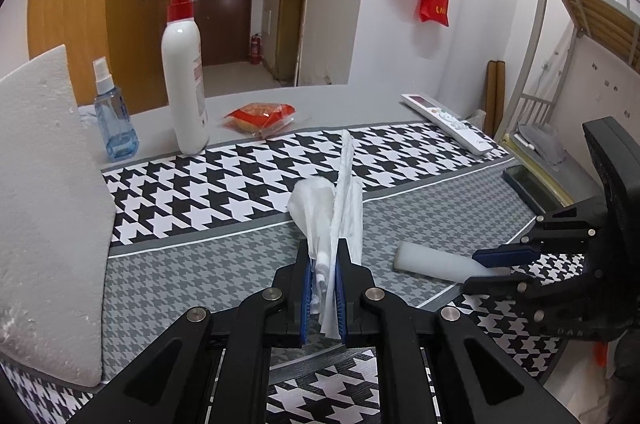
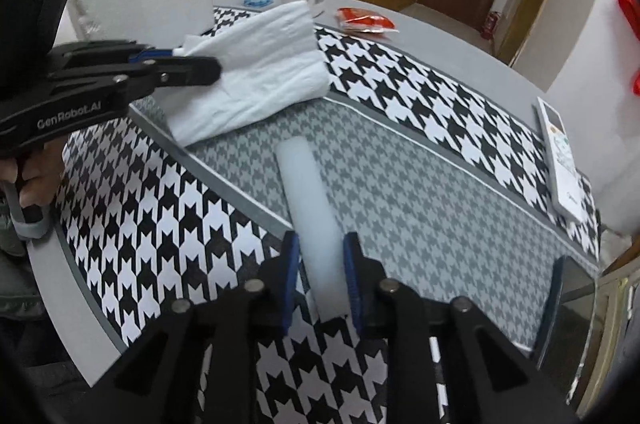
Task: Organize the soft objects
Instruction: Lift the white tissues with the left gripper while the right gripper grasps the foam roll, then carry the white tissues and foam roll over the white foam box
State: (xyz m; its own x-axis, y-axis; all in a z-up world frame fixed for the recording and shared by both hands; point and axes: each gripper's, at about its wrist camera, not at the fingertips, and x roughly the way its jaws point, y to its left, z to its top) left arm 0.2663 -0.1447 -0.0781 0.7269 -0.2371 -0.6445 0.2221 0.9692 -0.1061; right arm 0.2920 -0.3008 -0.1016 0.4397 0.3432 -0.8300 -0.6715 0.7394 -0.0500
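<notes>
My left gripper (image 1: 324,266) is shut on a white tissue (image 1: 340,200) and holds it just above the houndstooth mat; the right wrist view shows the tissue (image 2: 260,64) hanging flat from that gripper (image 2: 196,64). A white foam stick (image 2: 308,208) lies on the grey part of the mat. My right gripper (image 2: 320,256) is open with a finger on each side of the stick's near end, not closed on it. The left wrist view shows the stick (image 1: 432,262) and the right gripper (image 1: 480,268) at the right.
A large white foam block (image 1: 44,208) stands at the left. A pump bottle (image 1: 184,72), a blue spray bottle (image 1: 114,120) and a red snack packet (image 1: 260,116) stand at the back. A remote (image 1: 448,122) and a dark phone (image 1: 528,184) lie at the right edge.
</notes>
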